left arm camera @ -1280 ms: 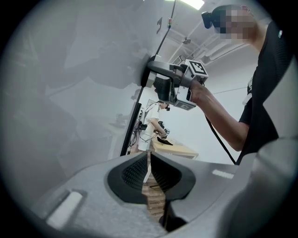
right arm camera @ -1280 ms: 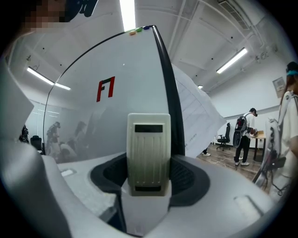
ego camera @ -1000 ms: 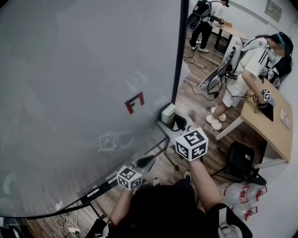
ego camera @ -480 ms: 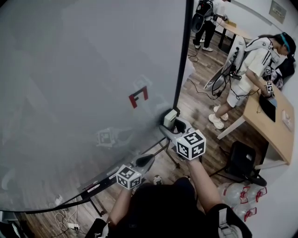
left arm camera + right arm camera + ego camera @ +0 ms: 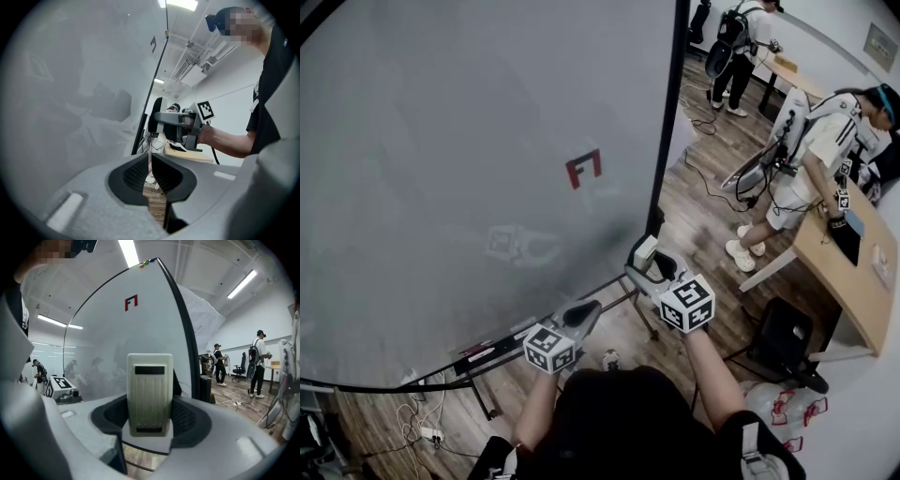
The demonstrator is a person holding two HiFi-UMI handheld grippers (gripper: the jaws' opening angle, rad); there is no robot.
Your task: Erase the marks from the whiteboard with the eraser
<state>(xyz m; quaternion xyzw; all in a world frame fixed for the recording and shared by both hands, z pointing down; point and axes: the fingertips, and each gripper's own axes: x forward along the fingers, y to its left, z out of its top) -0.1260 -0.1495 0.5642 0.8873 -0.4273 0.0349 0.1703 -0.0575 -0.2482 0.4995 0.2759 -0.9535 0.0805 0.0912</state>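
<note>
Your left tongs are pressed together, nothing in them, low by the bottom rail of the whiteboard. A red mark sits on the board near its right edge. Your right tongs pinch the eraser upright, below the mark, close to the board's lower right corner.

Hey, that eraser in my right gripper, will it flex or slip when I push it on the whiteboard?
The eraser looks like a rigid, ribbed plastic block, so it probably won't bend. The right gripper clamps only its lower part, so hard pushing might tilt it.
</note>
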